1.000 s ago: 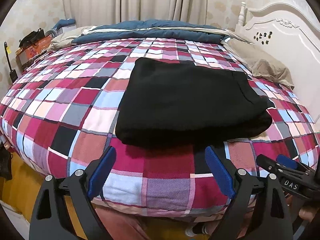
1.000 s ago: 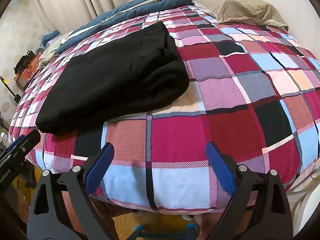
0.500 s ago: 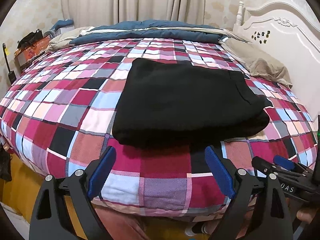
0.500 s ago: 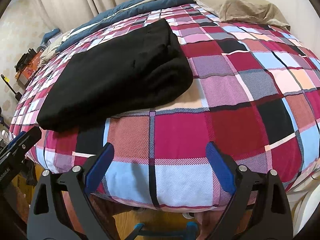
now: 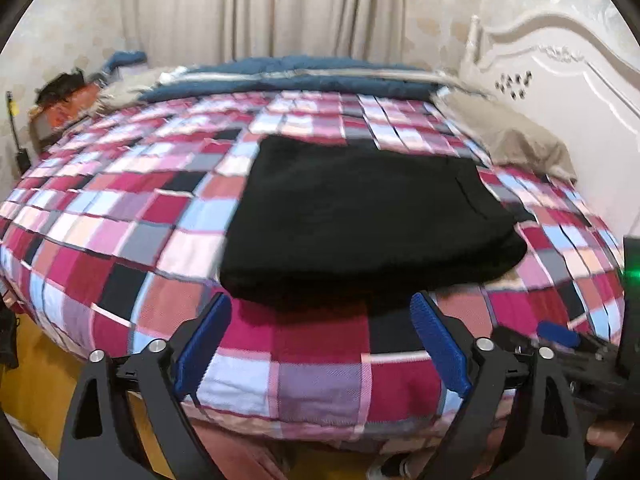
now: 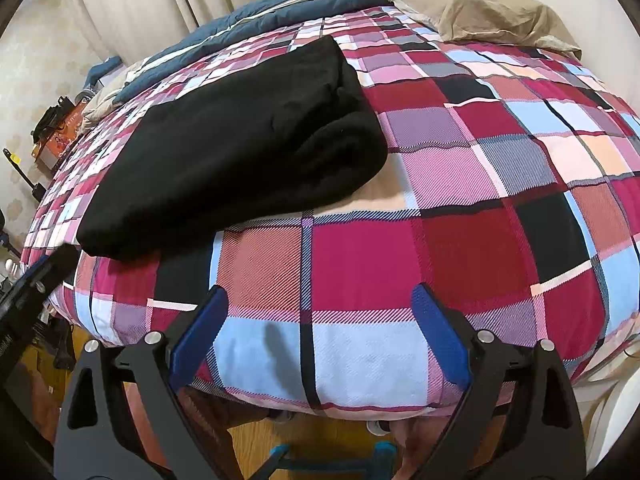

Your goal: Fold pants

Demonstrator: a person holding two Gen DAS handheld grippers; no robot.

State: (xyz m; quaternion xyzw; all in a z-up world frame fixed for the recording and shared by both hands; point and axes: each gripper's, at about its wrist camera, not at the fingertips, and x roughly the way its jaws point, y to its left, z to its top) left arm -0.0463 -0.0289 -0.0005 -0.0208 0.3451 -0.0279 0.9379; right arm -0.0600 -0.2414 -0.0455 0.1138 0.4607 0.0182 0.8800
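Bed (image 5: 120,216) with plaid cover fills both views. One pair of black pants (image 5: 360,220) lies on it near the front edge, already a compact stacked rectangle, thick rounded fold at its right end; folding looks essentially complete, at most a tidy-up left. One tan pillow (image 6: 492,16) by the headboard, one blue duvet (image 5: 288,76) along the far side. Two grippers: left gripper (image 5: 320,344) and right gripper (image 6: 316,340), each spread wide, empty, off the fabric at the bed's edge.
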